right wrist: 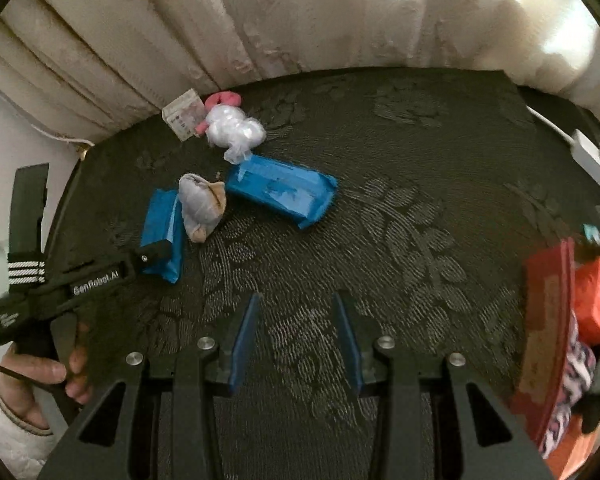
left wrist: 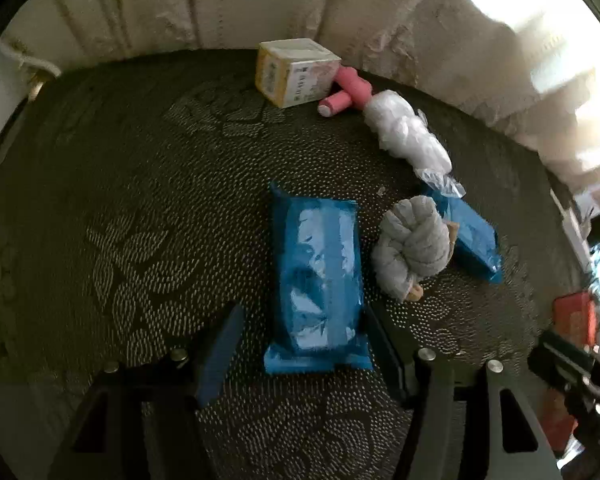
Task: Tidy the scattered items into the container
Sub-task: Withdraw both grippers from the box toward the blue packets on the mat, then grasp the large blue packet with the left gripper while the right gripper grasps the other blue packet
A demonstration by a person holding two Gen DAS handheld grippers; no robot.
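Observation:
A blue packet (left wrist: 316,276) lies lengthwise on the dark tablecloth. My left gripper (left wrist: 304,340) stands open around its near end; the left pad is clear of it and the right pad is at its edge. In the right wrist view the left gripper's tips (right wrist: 151,256) sit over that packet (right wrist: 161,224). My right gripper (right wrist: 295,340) is open above bare cloth, holding nothing. Rolled grey socks (left wrist: 412,248) lie beside a second blue packet (left wrist: 472,240). The red container (right wrist: 548,320) at the right edge holds an orange packet and patterned cloth.
At the back lie a white plastic-wrapped bundle (left wrist: 408,132), pink rollers (left wrist: 348,92) and a yellow-white box (left wrist: 295,72), close to the curtain (left wrist: 159,8). A white power strip (right wrist: 592,156) lies on the table's right side. A hand (right wrist: 39,372) holds the left gripper's handle.

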